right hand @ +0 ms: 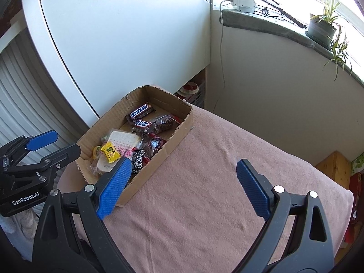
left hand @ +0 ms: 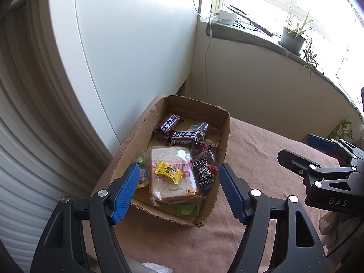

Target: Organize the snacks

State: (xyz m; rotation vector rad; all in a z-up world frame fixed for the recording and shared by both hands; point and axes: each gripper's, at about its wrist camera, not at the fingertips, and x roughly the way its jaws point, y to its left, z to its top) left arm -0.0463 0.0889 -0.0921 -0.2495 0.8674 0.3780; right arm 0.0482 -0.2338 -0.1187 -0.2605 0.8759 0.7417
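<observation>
Both claws gape empty — left claw (left hand: 178,192) above the cardboard box (left hand: 224,134) of gathered snacks, right claw (right hand: 183,187) over the bare pink cloth (right hand: 204,159) — suggesting sorting is done.

A pink cloth (right hand: 204,182) covers the whole surface that carries everything, slightly wrinkled, and directly on it near its far left edge rests an open, shallow cardboard box (right hand: 173,136), holding wrapped snacks.
</observation>
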